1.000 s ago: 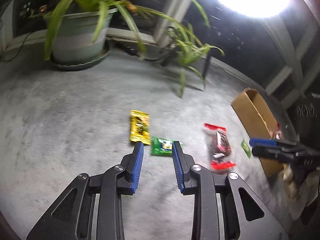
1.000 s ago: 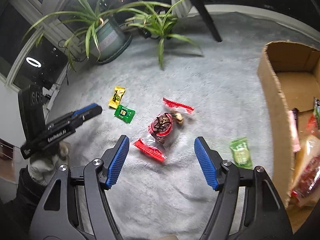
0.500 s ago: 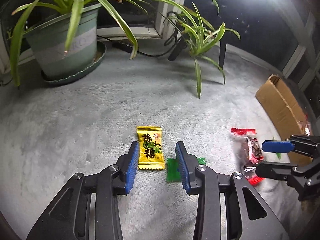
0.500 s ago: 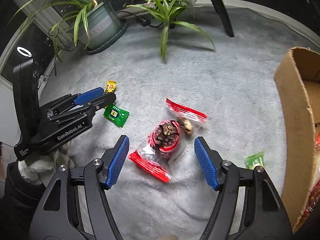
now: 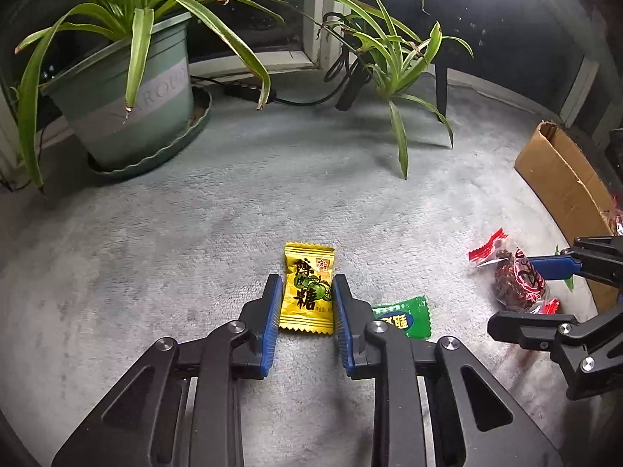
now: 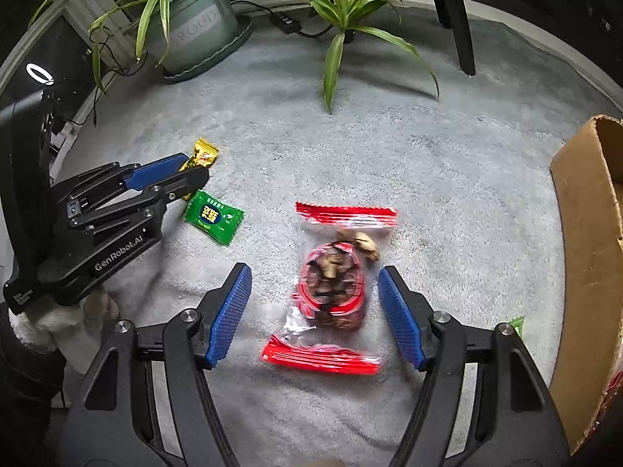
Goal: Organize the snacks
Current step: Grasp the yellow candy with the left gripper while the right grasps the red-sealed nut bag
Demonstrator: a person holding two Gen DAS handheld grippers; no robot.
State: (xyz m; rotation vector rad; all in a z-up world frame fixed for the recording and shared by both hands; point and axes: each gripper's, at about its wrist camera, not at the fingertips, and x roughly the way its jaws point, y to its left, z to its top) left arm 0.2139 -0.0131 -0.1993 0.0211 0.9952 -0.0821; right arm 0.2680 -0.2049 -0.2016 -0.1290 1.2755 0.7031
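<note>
Since a second ago the left gripper [image 5: 305, 307] has slid off the green packet [image 5: 405, 317] and come down over the yellow candy [image 5: 308, 292], while the right gripper [image 6: 315, 311] has dropped nearer the red-ended snack bag [image 6: 331, 284].

From the left wrist view, the yellow candy is lying flat on the grey carpet [image 5: 194, 241], its long axis running near to far, the black Chinese characters reading upright from here. The blue pads [image 5: 272, 311] are standing either side of its near half and the jaws are closing on it; whether they are pressing its edges yet, I cannot tell. The green packet is lying just right of the right finger, partly hidden, tilted, with white characters I cannot read. Farther right the right gripper [image 5: 545, 292] is straddling the clear bag [image 5: 514, 280]. A cardboard box [image 5: 560, 179] is sitting at the far right, a potted plant [image 5: 128, 97] far left.

From the right wrist view, the bag of brown pieces is lying with its long axis near to far, red crimped seals at both ends. The jaws are standing apart and closing slowly, pads clear of the bag on both sides. To the left, the left gripper [image 6: 187, 173], marked "GenRobot.AI", is pointing at the yellow candy [image 6: 202, 153]; the green packet [image 6: 214, 216] is lying just near of it. The box wall [image 6: 588, 233] is rising on the right, and the pot [image 6: 194, 19] is showing the letters "ROUD".
</note>
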